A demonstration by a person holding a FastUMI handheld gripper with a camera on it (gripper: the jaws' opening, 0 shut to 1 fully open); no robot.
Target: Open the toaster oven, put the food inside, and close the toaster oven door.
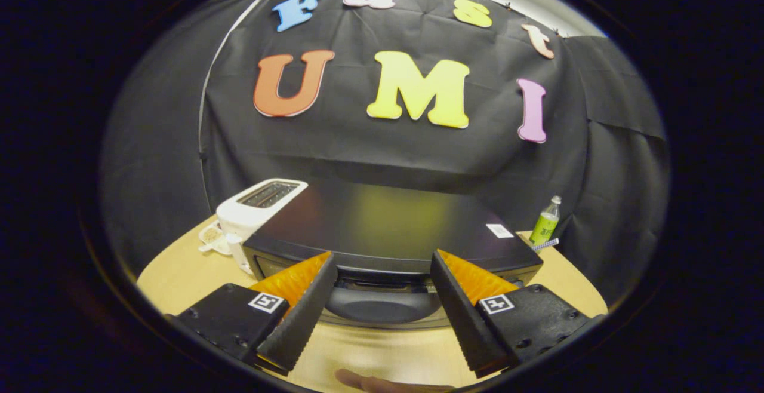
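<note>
The black toaster oven [382, 220] stands on the wooden table [179, 276], seen from above and in front, its glossy top facing me. My gripper [382, 255] is open, its two fingers spread wide and their tips level with the oven's upper front edge. Between the fingers, at the oven's front, lies a dark rounded part [382, 306] with a pale curved rim below it; I cannot tell whether it is the door handle or a tray. Nothing is held between the fingers.
A white slot toaster [262, 202] stands against the oven's left side, with a small pale item [210, 235] beside it. A green bottle [544, 223] stands beyond the oven's right corner. Part of a hand [388, 386] shows on the table below the fingers.
</note>
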